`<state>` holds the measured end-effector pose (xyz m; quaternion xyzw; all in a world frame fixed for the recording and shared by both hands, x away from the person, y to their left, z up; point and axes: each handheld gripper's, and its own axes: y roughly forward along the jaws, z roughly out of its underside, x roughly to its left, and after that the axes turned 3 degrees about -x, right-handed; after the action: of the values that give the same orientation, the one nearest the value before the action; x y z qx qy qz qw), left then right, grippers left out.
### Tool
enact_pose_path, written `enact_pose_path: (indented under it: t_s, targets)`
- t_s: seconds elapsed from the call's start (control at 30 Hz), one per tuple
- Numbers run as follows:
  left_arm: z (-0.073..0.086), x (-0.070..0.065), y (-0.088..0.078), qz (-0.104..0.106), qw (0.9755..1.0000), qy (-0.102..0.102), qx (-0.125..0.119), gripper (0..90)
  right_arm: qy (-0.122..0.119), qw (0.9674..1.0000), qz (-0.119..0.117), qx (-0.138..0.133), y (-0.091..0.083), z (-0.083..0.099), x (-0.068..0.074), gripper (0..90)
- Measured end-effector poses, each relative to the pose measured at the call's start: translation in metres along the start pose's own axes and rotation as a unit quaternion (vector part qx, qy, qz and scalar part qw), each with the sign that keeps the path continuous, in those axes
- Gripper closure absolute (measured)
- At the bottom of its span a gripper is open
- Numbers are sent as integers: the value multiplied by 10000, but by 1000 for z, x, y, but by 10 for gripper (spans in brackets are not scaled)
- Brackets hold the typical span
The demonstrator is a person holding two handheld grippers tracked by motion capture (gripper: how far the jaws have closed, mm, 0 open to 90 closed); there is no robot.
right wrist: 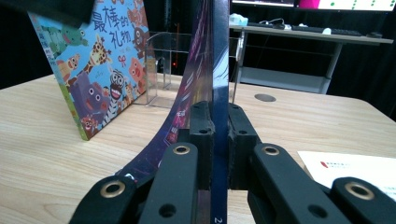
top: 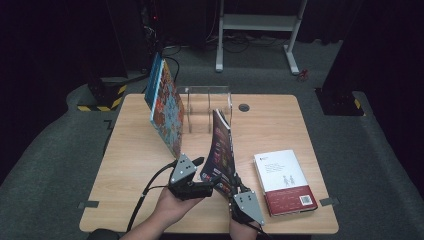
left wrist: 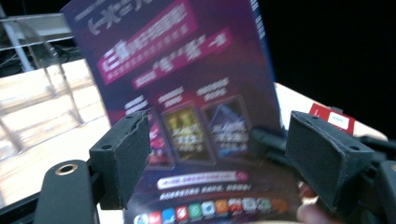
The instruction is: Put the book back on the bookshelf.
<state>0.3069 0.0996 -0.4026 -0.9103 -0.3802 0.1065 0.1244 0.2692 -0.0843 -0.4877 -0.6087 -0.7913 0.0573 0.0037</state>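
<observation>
Two grippers meet at the magazine (top: 221, 150) near the worktop's (top: 135, 165) front edge: right fingers (right wrist: 220, 135) pinch it, left fingers (left wrist: 122, 158) spread; its limp pages could buckle and slip.

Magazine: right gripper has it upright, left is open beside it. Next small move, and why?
Probably carry the magazine forward toward the clear rack. The right gripper is shut on its lower edge and holds it upright above the table; the left gripper is open, pads off the cover, and the rack's slots look free.
</observation>
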Motion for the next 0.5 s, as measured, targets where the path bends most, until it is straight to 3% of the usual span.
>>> enact_pose_path:
  t_s: [0.23,0.5]
  targets:
    - [-12,-4,15,57,9999,-149,-27,220,-21,10000,-27,-2,2,0,5,837]
    - [-19,-7,41,-203,9994,-230,157,241,-92,9999,-110,-57,2,0,10,838]
